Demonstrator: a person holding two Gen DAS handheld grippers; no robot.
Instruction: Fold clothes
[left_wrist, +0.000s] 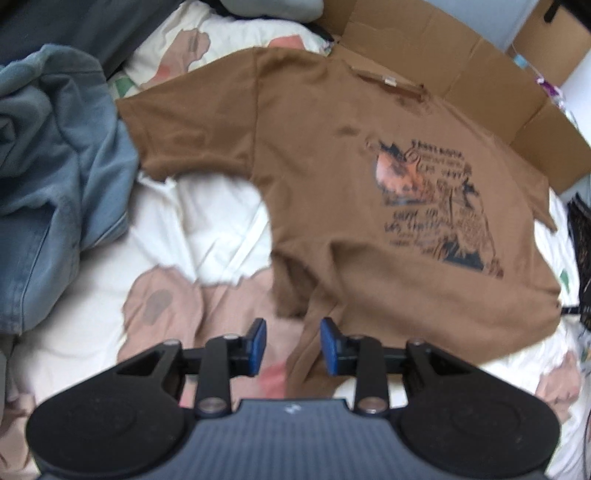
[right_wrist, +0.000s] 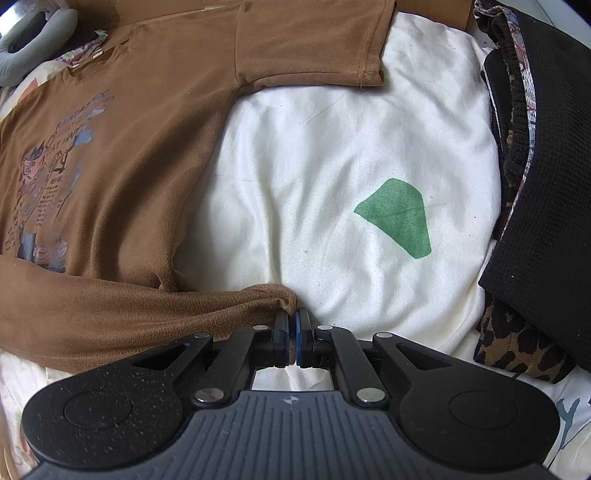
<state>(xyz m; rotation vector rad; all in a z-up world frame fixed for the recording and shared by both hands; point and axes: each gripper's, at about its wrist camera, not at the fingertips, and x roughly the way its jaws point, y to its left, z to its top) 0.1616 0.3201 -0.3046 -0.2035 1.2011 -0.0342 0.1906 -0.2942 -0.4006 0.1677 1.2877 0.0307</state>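
A brown t-shirt (left_wrist: 332, 166) with a dark printed graphic (left_wrist: 436, 199) lies face up, spread on a white patterned bedsheet (left_wrist: 214, 218). In the left wrist view my left gripper (left_wrist: 293, 341) hangs open just above the shirt's lower left corner. A fold of the hem runs down between the blue pads (left_wrist: 258, 341) without being pinched. In the right wrist view the same t-shirt (right_wrist: 147, 129) fills the left side. My right gripper (right_wrist: 293, 325) is shut on its bunched lower right hem corner (right_wrist: 280, 297), low against the sheet.
A blue denim garment (left_wrist: 55, 166) is heaped left of the shirt. Flattened cardboard (left_wrist: 461, 66) lies under and beyond the collar. A black knit garment (right_wrist: 546, 184) on leopard-print fabric (right_wrist: 517, 350) borders the right. A grey cushion (right_wrist: 33, 40) sits at the far left.
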